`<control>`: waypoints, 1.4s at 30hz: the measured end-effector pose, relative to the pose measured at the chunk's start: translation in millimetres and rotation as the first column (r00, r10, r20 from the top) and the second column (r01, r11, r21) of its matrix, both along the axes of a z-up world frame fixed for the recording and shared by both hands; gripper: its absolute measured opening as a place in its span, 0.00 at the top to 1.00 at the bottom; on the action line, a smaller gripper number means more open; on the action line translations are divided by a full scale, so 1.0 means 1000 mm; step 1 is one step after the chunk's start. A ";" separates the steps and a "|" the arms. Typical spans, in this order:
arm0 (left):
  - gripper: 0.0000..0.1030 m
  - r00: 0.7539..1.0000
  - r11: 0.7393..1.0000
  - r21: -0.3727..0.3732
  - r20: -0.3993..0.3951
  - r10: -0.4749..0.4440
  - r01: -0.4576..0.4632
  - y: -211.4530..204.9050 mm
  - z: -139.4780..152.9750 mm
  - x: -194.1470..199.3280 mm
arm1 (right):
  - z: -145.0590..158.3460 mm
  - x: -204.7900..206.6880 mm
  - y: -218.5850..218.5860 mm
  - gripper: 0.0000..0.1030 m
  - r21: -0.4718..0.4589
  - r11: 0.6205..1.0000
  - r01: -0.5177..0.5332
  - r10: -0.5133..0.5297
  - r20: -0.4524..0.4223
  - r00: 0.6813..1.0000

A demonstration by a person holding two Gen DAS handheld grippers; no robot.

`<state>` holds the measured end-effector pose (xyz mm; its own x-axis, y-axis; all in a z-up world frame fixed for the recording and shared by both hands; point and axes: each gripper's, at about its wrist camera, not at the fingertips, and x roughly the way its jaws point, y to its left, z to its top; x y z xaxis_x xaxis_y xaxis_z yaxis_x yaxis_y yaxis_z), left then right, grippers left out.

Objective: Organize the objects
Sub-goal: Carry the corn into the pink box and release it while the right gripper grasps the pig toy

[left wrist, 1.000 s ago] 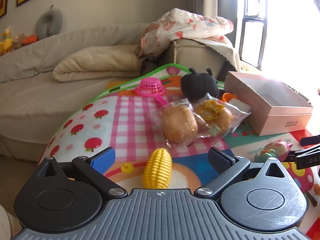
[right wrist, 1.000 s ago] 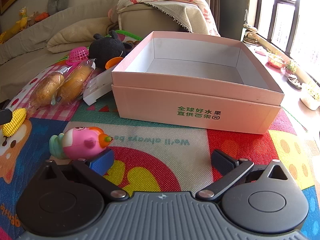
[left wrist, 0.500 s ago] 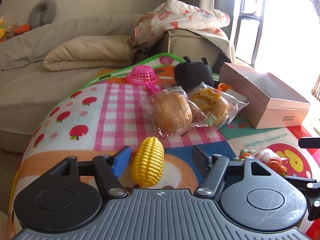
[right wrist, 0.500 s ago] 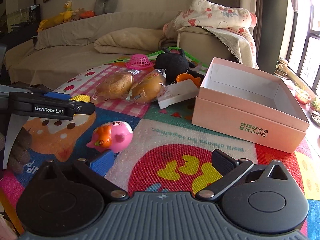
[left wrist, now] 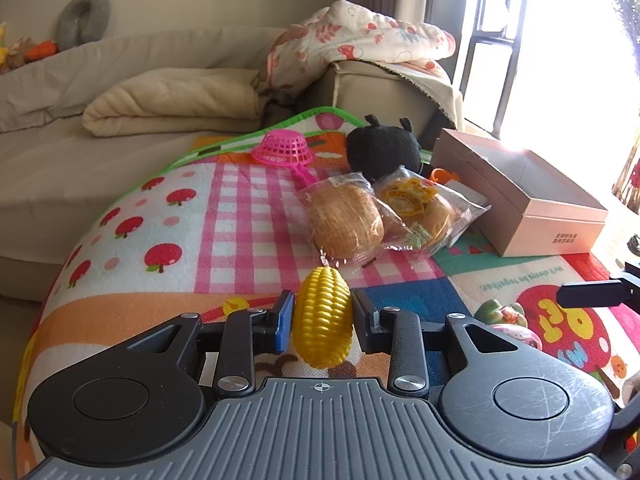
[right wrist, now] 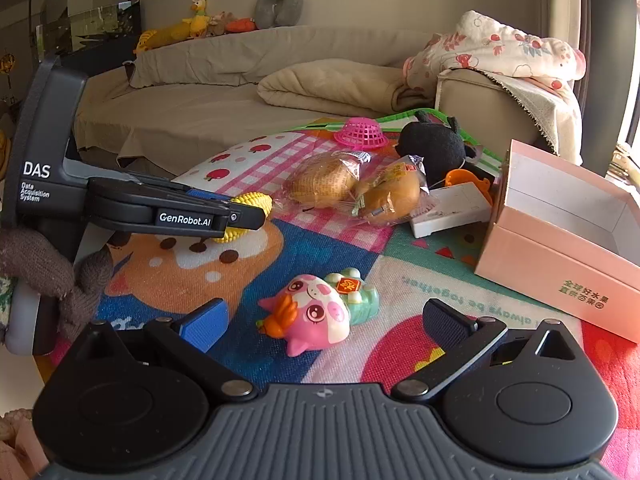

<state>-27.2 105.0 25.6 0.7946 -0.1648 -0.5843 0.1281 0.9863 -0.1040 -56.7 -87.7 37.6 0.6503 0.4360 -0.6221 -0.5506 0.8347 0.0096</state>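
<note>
Since a second ago the left gripper has brought its wide-spread jaws in around the toy corn, and the right gripper has swung away from the pink box to face the pink pig toy.

On the left, the corn lies on the play mat, pointing away from the tool, so its rounded sides face the two pads. The jaws are closing, with the corn between them. The blue pad looks to be on the cob and the dark pad at or just off it, so I judge the grip not quite made. Left of this tool the mat's curved edge drops away to the beige sofa. Ahead of it lie the two bagged buns, then the pink strainer and black plush further off. Straight up is probably the freest way to lift the corn.

To the right, the other tool hangs just above the mat with its jaws wide apart and nothing held. The pig lies on its side just ahead of the open fingers, touching neither. A knitted glove holds the left tool at the far left of this view.

Far right stands the open-topped, empty box, probably where the things are to go. Its near wall is a rim to clear. The white tray and orange piece crowd its left side, but the mat between pig and box is bare.
</note>
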 end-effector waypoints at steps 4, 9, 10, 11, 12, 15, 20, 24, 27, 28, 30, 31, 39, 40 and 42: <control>0.66 1.000 1.000 -0.004 -0.012 -0.010 0.010 0.003 0.002 -0.008 | -0.007 0.015 0.014 0.06 -0.007 1.000 -0.005 0.005 -0.006 1.000; 0.66 0.999 0.999 0.017 -0.017 -0.031 0.031 -0.003 0.006 -0.019 | -0.012 0.015 0.016 0.31 -0.059 0.998 -0.011 0.010 -0.022 1.000; 0.66 0.999 0.999 0.022 -0.016 -0.039 0.039 -0.005 0.007 -0.021 | -0.010 0.011 0.012 0.32 -0.059 0.998 0.004 -0.005 -0.010 1.000; 0.66 0.999 0.998 0.029 -0.011 -0.051 0.051 -0.009 0.009 -0.024 | -0.006 0.006 0.003 0.32 -0.053 0.998 0.018 -0.018 0.003 1.000; 0.66 0.998 0.998 0.033 -0.004 -0.062 0.062 -0.012 0.012 -0.025 | -0.002 0.000 -0.006 0.33 -0.042 0.999 0.026 -0.026 0.013 1.000; 0.66 0.994 0.995 0.018 0.029 -0.103 0.103 -0.025 0.028 -0.027 | 0.013 -0.020 -0.043 0.33 -0.011 0.998 0.068 -0.068 0.052 0.996; 0.66 0.968 0.977 -0.027 0.144 -0.205 0.211 -0.071 0.075 0.003 | 0.032 -0.036 -0.105 0.32 0.011 0.976 0.216 -0.216 0.126 0.968; 0.66 0.916 0.945 -0.019 0.251 -0.313 0.328 -0.133 0.109 0.050 | 0.043 -0.039 -0.142 0.32 0.055 0.941 0.334 -0.339 0.176 0.924; 0.66 0.906 0.922 -0.096 0.248 -0.343 0.376 -0.171 0.112 0.096 | 0.044 -0.038 -0.163 0.32 0.091 0.915 0.394 -0.404 0.177 0.897; 0.65 0.905 0.913 -0.112 0.226 -0.360 0.391 -0.182 0.108 0.111 | 0.044 -0.039 -0.168 0.32 0.100 0.907 0.408 -0.420 0.174 0.891; 0.63 0.920 0.922 -0.100 0.167 -0.354 0.373 -0.202 0.090 0.136 | 0.044 -0.040 -0.177 0.32 0.107 0.896 0.431 -0.444 0.166 0.881; 0.64 0.930 0.934 -0.080 0.149 -0.335 0.349 -0.209 0.079 0.143 | 0.043 -0.040 -0.180 0.32 0.106 0.892 0.439 -0.451 0.164 0.877; 0.64 0.946 0.942 -0.130 0.142 -0.291 0.309 -0.166 0.055 0.125 | 0.035 -0.024 -0.191 0.32 0.094 0.873 0.479 -0.488 0.135 0.862; 0.64 0.946 0.943 -0.123 0.143 -0.291 0.308 -0.158 0.054 0.116 | 0.036 -0.019 -0.190 0.32 0.097 0.871 0.482 -0.491 0.131 0.861; 0.64 0.947 0.946 -0.109 0.140 -0.288 0.304 -0.136 0.051 0.093 | 0.040 -0.009 -0.187 0.32 0.104 0.872 0.477 -0.488 0.135 0.862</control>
<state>65.7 -31.1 76.3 0.7616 -0.4702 -0.4459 0.4316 0.8813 -0.1923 -65.8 -274.6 77.3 0.8736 0.0789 -0.4802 -0.0779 0.9967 0.0221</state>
